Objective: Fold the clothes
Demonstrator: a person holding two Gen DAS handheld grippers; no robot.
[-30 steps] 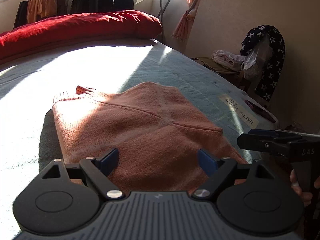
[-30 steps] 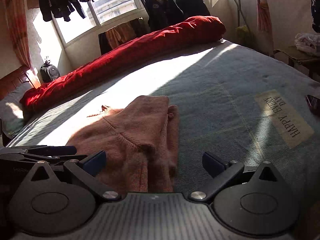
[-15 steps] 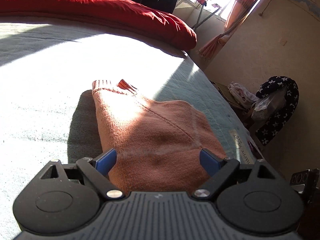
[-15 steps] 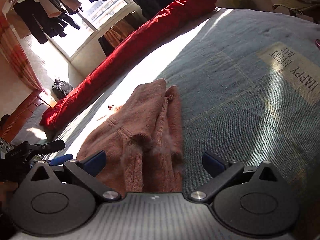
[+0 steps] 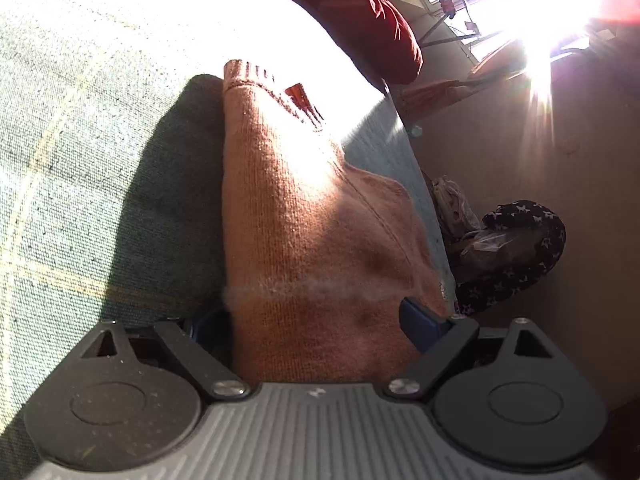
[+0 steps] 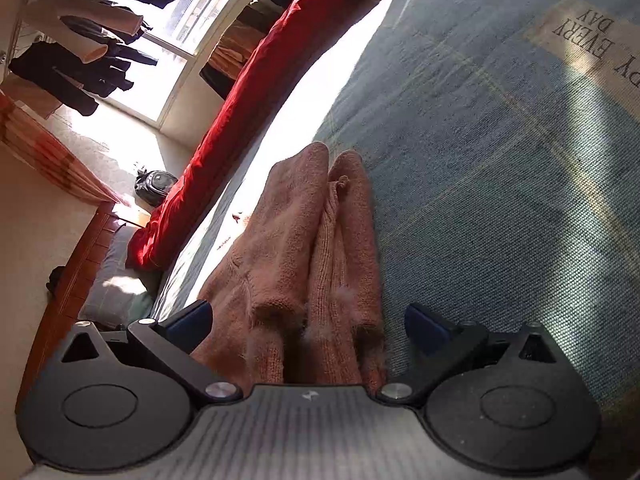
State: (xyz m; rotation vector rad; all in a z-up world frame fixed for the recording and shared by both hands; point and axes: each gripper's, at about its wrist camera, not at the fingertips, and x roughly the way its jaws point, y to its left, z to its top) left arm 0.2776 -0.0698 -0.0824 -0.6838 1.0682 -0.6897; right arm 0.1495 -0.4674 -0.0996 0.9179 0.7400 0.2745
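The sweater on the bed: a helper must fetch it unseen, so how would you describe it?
Find the blue-green bedspread with the red quilt along its far edge. The sweater lies folded in the middle: salmon-pink knit, the only garment on the bed.

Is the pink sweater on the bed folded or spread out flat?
Folded: the sweater lies in stacked layers on the bed, its edges doubled.

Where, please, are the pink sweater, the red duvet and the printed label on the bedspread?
pink sweater (image 5: pixel 312 232), left wrist view, its folded body.
red duvet (image 6: pixel 256 92), right wrist view, its middle.
printed label (image 6: pixel 592 40), right wrist view, its lettering.
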